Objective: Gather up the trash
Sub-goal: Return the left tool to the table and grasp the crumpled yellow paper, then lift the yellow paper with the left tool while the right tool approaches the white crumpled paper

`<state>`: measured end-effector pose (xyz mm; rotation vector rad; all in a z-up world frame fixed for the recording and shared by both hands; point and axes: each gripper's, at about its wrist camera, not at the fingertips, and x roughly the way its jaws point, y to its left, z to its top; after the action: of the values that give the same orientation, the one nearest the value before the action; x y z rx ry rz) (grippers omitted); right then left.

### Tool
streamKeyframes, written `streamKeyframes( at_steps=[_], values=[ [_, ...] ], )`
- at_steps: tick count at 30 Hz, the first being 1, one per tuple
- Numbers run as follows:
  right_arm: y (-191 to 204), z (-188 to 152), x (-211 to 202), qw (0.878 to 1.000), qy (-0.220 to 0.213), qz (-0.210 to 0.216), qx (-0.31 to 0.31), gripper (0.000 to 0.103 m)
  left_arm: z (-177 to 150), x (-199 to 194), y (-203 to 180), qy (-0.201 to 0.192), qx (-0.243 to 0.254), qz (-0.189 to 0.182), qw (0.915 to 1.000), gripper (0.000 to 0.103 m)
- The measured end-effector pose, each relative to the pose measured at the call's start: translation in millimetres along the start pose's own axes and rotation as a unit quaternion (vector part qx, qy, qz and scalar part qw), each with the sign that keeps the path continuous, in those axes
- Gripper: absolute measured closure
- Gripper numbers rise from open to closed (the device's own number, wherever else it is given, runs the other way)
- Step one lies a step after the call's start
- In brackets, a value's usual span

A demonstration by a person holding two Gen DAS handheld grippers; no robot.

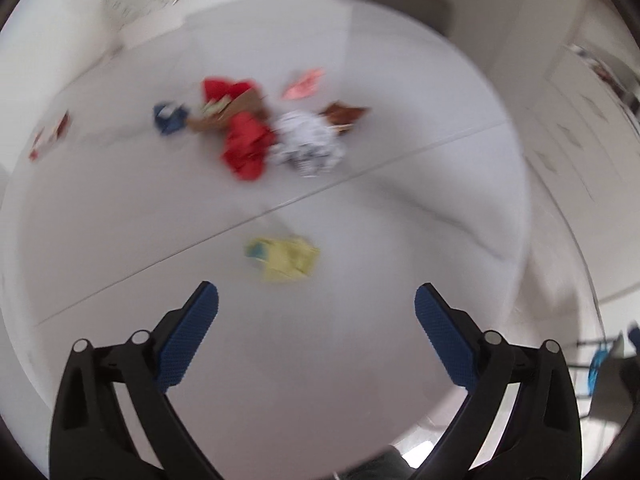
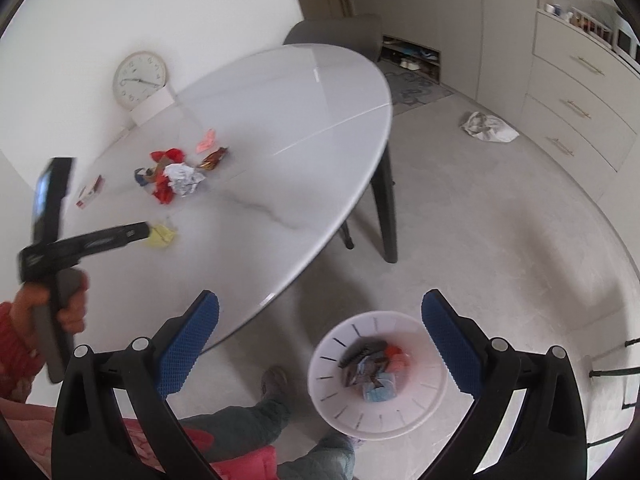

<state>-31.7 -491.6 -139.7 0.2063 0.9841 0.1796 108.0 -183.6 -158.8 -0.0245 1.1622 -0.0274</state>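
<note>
A yellow wrapper (image 1: pixel 284 259) lies on the white oval table (image 1: pixel 380 240), just ahead of my open, empty left gripper (image 1: pixel 316 300). Farther back lies a pile: red wrappers (image 1: pixel 246 146), crumpled white paper (image 1: pixel 308 144), a blue scrap (image 1: pixel 170 117), a brown wrapper (image 1: pixel 344 114) and a pink one (image 1: pixel 304 83). In the right wrist view my right gripper (image 2: pixel 320 312) is open and empty, above the floor over a white trash bin (image 2: pixel 378 376) holding several wrappers. The left gripper (image 2: pixel 136 232) reaches the yellow wrapper (image 2: pixel 162 236); the pile (image 2: pixel 178 178) shows beyond.
A small red-and-white box (image 2: pixel 91 192) lies at the table's left. A round clock (image 2: pixel 140 79) leans on the wall behind the table. A grey chair (image 2: pixel 340 34) stands at the far end. A crumpled white bag (image 2: pixel 490 127) lies on the floor near the drawers (image 2: pixel 576 112).
</note>
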Motion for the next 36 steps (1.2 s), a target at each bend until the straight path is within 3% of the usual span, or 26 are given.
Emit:
streamKeyframes(
  at_steps=[3, 9, 16, 27, 36],
  values=[
    [11.6, 0.5, 8.0, 1.0, 0.011, 0.006, -0.004, 0.002, 10.5, 29.3, 9.3, 0.021, -0.02, 0.013, 0.9995, 0.024],
    [23.4, 2.5, 16.4, 1.0, 0.024, 0.005, -0.012, 0.002, 17.6, 62.5, 8.4, 0.051, -0.04, 0.024, 0.9976, 0.037],
    [25.8, 9.6, 16.5, 1.0, 0.023, 0.01, -0.011, 0.002, 12.3, 74.8, 12.0, 0.061, -0.054, 0.032, 0.9962, 0.058],
    [62.1, 38.9, 42.3, 0.997, 0.033, 0.032, -0.058, 0.002, 11.5, 55.4, 28.8, 0.058, -0.019, 0.002, 0.9982, 0.065],
    [160.1, 98.9, 141.1, 0.986, 0.058, 0.072, -0.142, 0.002, 19.1, 0.1, 78.5, 0.05, -0.001, -0.002, 0.9987, 0.065]
  ],
)
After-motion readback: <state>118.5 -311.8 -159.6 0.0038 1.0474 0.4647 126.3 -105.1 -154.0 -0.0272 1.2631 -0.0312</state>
